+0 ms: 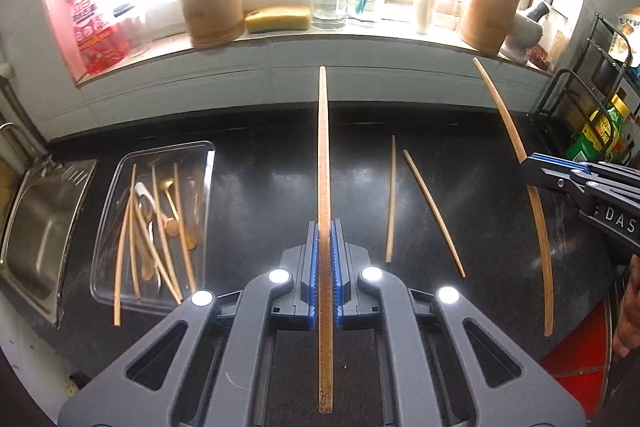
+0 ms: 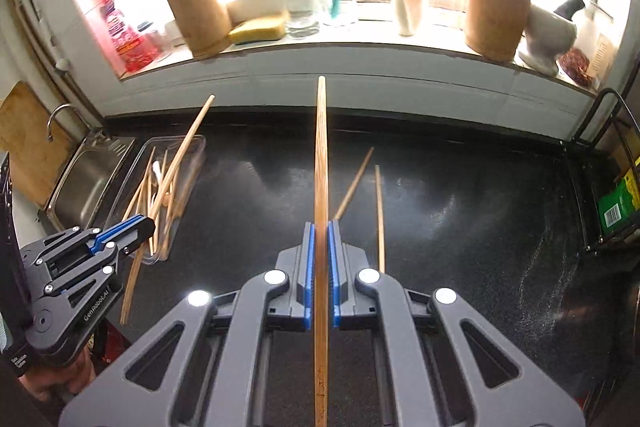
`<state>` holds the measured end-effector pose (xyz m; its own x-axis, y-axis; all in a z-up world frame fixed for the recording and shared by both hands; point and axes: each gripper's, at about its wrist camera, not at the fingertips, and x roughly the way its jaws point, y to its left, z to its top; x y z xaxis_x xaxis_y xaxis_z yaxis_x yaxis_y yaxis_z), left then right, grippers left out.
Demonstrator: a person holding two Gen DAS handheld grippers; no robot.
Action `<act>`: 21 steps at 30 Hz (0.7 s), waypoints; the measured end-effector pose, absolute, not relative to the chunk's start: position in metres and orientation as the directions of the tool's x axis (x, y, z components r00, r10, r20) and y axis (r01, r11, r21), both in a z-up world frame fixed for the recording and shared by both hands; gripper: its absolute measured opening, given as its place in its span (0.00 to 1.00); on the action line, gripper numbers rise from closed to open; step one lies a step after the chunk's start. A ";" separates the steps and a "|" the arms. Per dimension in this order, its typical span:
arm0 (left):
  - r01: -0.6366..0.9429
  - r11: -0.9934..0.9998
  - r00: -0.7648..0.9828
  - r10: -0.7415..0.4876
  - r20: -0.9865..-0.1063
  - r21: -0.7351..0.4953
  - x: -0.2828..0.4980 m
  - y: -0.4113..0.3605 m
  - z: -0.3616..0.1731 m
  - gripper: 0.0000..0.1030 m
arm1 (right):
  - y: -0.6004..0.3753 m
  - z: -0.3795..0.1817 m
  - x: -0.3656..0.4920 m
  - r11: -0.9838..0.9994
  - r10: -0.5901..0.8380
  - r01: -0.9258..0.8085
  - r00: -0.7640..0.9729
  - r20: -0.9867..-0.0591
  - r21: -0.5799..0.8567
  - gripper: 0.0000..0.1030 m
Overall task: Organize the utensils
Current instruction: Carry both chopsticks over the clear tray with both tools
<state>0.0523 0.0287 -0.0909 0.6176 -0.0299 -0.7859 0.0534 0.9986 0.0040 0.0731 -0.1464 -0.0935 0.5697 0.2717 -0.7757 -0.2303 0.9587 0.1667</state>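
Clamped between the blue fingers of the left gripper (image 1: 328, 239) is one wooden chopstick (image 1: 324, 155), and the right gripper (image 2: 319, 243) grips a second chopstick (image 2: 321, 155) the same way, both held above the black worktop (image 1: 260, 195). Two loose chopsticks (image 1: 391, 199) lie on the worktop, while more utensils fill the clear tray (image 1: 204, 155) beside the sink (image 1: 36, 227).

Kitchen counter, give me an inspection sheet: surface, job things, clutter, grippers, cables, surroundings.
Surface: black counter, glossy.
Job's things: two loose chopsticks on the counter; clear tray of chopsticks and spoons; two wooden holders on the sill.
Clutter: sponge, soap bottle, jars on the sill.
Grippers: left gripper and right gripper each shut on one chopstick, held above the counter.
Cables: nothing seen.
Surroundings: sink at left, wire rack at right, bright window.
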 end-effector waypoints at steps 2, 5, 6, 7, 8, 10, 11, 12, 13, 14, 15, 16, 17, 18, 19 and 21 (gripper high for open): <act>0.046 0.999 0.622 -0.023 -0.783 0.008 0.048 0.031 -0.088 0.06 | -0.144 -0.093 0.069 0.957 0.276 -0.240 0.570 -0.774 0.164 0.07; 0.037 0.999 0.623 -0.015 -0.782 0.011 0.043 0.038 -0.088 0.06 | -0.135 -0.091 0.066 0.952 0.286 -0.259 0.567 -0.772 0.163 0.07; 0.031 0.999 0.623 -0.010 -0.782 0.013 0.041 0.041 -0.087 0.06 | -0.132 -0.091 0.065 0.951 0.289 -0.262 0.566 -0.772 0.164 0.07; 0.029 0.999 0.623 -0.008 -0.782 0.013 0.040 0.044 -0.087 0.06 | -0.129 -0.090 0.065 0.950 0.293 -0.266 0.564 -0.772 0.165 0.07; 0.024 1.000 0.623 -0.007 -0.782 0.011 0.039 0.048 -0.087 0.06 | -0.126 -0.090 0.065 0.949 0.294 -0.271 0.562 -0.773 0.164 0.07; 0.008 1.000 0.625 0.005 -0.781 0.013 0.037 0.058 -0.086 0.06 | -0.114 -0.089 0.066 0.944 0.302 -0.287 0.557 -0.774 0.163 0.07; 0.001 1.000 0.624 0.008 -0.781 0.011 0.037 0.062 -0.086 0.06 | -0.108 -0.088 0.067 0.941 0.308 -0.296 0.553 -0.774 0.163 0.07; -0.015 1.000 0.624 0.017 -0.781 0.010 0.036 0.071 -0.086 0.06 | -0.102 -0.088 0.069 0.938 0.313 -0.306 0.550 -0.774 0.162 0.07; -0.027 1.000 0.624 0.024 -0.781 0.009 0.035 0.077 -0.086 0.06 | -0.092 -0.087 0.071 0.933 0.323 -0.322 0.544 -0.774 0.163 0.07; -0.044 0.999 0.624 0.036 -0.781 0.011 0.034 0.086 -0.086 0.06 | -0.082 -0.086 0.073 0.927 0.334 -0.338 0.537 -0.775 0.165 0.07; -0.065 0.998 0.623 0.048 -0.780 0.010 0.033 0.096 -0.086 0.06 | -0.074 -0.086 0.075 0.921 0.342 -0.351 0.532 -0.775 0.166 0.07; -0.081 0.997 0.622 0.057 -0.781 0.009 0.033 0.104 -0.086 0.06 | -0.060 -0.085 0.078 0.913 0.354 -0.374 0.522 -0.776 0.165 0.07; -0.103 0.995 0.620 0.071 -0.781 0.008 0.032 0.115 -0.086 0.06 | -0.050 -0.085 0.080 0.906 0.363 -0.389 0.516 -0.776 0.165 0.07; -0.119 0.993 0.620 0.081 -0.780 0.008 0.032 0.123 -0.086 0.06 | -0.031 -0.085 0.084 0.893 0.383 -0.417 0.501 -0.777 0.171 0.07; -0.144 0.989 0.620 0.099 -0.778 0.011 0.031 0.136 -0.086 0.06 | -0.019 -0.085 0.086 0.882 0.396 -0.437 0.488 -0.778 0.175 0.07; -0.185 0.983 0.615 0.125 -0.779 0.011 0.030 0.156 -0.087 0.06 | 0.007 -0.086 0.093 0.860 0.425 -0.473 0.461 -0.779 0.189 0.07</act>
